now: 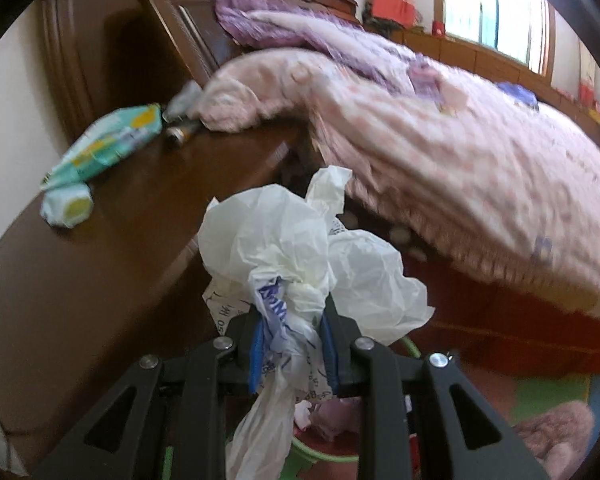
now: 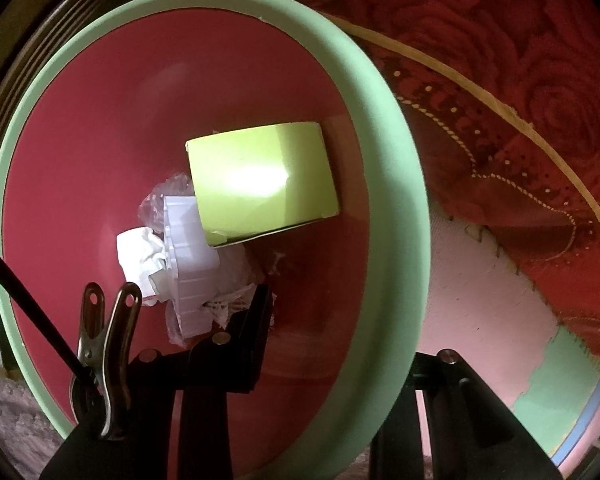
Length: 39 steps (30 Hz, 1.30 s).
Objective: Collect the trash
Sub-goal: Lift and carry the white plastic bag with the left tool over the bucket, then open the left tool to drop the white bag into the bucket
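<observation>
Plastic bag [image 1: 300,264] between the left gripper [image 1: 292,344] fingers, nightstand [image 1: 100,280] behind, bed [image 1: 440,152] at right, box [image 2: 260,188] and tissue [image 2: 140,252] in bin [image 2: 380,200], right gripper [image 2: 332,360] astride its rim.

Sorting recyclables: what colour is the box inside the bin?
Yellow-green cardboard box, plain, seen best in the right wrist view.

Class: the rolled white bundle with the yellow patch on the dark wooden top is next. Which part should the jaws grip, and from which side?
Grip the rolled bundle across its narrow middle, from above: it lies flat on the wooden top, with bare wood around it.
</observation>
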{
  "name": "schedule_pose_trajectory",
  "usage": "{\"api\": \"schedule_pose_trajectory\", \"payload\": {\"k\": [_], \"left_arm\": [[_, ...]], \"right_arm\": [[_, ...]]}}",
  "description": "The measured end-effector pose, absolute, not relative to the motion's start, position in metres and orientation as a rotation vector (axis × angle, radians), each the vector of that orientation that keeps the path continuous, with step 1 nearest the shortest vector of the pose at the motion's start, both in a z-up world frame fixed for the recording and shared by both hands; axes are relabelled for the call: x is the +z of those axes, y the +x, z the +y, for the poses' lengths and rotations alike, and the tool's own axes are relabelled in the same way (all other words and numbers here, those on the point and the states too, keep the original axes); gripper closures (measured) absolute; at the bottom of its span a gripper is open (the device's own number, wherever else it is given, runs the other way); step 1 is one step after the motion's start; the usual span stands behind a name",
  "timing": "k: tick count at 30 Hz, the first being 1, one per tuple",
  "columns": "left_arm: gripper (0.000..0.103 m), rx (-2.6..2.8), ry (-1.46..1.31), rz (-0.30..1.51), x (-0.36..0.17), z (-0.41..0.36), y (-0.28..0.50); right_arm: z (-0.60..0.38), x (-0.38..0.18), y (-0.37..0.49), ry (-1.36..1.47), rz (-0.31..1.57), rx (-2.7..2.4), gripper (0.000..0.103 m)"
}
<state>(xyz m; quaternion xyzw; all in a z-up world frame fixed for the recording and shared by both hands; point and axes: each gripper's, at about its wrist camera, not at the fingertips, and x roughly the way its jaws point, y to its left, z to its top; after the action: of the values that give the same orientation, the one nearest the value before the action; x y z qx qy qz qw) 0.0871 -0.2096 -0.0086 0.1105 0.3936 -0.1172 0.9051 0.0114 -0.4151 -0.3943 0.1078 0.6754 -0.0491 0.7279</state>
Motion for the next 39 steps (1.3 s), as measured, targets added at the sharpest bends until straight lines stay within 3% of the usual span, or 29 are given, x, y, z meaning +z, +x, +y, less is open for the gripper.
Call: {"api": "schedule_pose_trajectory", "payload": {"k": [18, 39], "left_arm": [[0.078, -0.164, 0.306, 1.024, -0.165, -0.240, 0.076], [0.078, -0.048, 0.286, 1.248, -0.258, -0.230, 0.099]], "right_arm": [[-0.408, -0.384, 0.016, 0.247, 1.486, -0.108, 0.072], [-0.408, -0.387, 0.018, 0.227, 1.481, -0.101, 0.071]]}}
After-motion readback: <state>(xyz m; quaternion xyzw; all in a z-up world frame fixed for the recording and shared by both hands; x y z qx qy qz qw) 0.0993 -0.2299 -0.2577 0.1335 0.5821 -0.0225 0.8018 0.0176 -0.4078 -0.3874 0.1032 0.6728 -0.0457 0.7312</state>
